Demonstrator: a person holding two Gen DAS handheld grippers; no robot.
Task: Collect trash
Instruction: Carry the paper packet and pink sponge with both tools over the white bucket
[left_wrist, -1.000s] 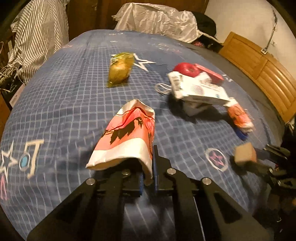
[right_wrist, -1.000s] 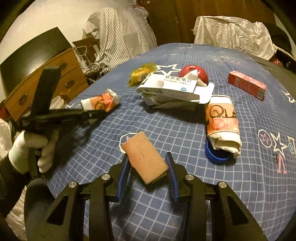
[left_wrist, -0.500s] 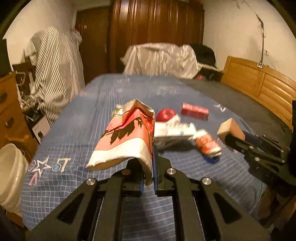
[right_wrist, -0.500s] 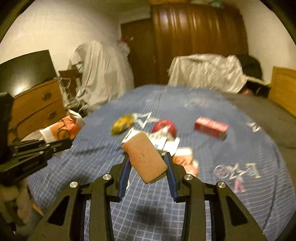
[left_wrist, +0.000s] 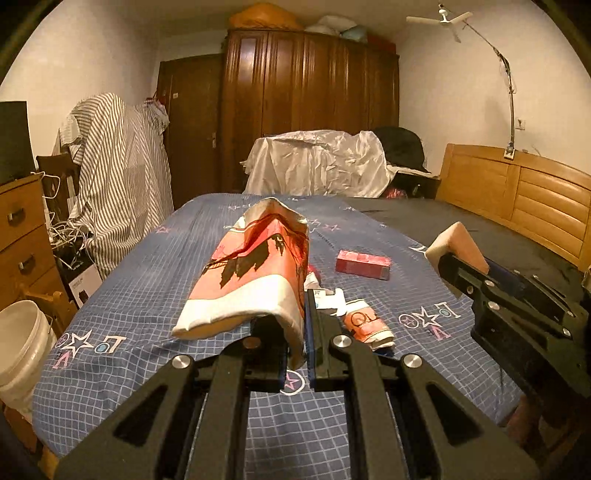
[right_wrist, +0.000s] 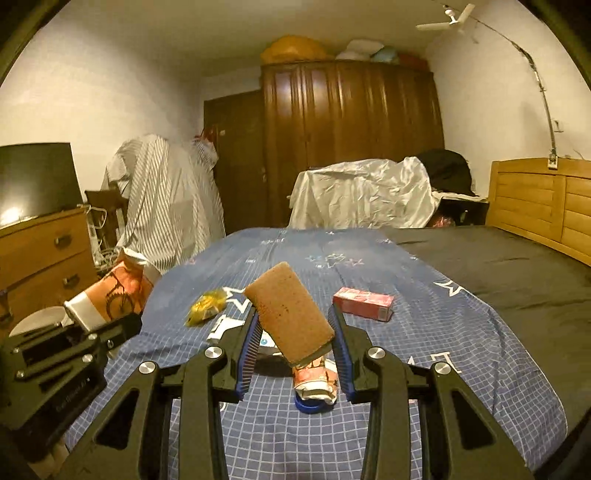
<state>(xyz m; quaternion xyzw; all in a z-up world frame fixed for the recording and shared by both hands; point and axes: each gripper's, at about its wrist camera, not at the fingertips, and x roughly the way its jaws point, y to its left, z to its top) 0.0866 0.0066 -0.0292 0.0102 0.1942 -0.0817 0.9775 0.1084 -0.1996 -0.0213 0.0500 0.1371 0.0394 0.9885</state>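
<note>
My left gripper (left_wrist: 297, 347) is shut on a crushed pink and white paper cup (left_wrist: 255, 273), held above the near end of the bed; it also shows in the right wrist view (right_wrist: 110, 295). My right gripper (right_wrist: 295, 347) is shut on a brown sponge (right_wrist: 291, 310), held above the bed; the sponge shows in the left wrist view (left_wrist: 458, 245). On the blue checked bedspread (right_wrist: 424, 332) lie a red box (right_wrist: 364, 303), a yellow wrapper (right_wrist: 207, 306), a second crushed cup (right_wrist: 317, 380) on a blue lid (right_wrist: 308, 406), and white cartons partly hidden behind my fingers.
A white bucket (left_wrist: 20, 347) stands on the floor left of the bed, beside a wooden dresser (left_wrist: 22, 240). A wooden headboard (left_wrist: 517, 203) runs along the right. A striped cloth-covered chair (right_wrist: 166, 199) and a wardrobe (right_wrist: 351, 140) stand beyond the bed.
Both grippers have lifted up and back from the bed with the cup and the sponge still held. The views now look level across the room instead of down at the bedspread.
</note>
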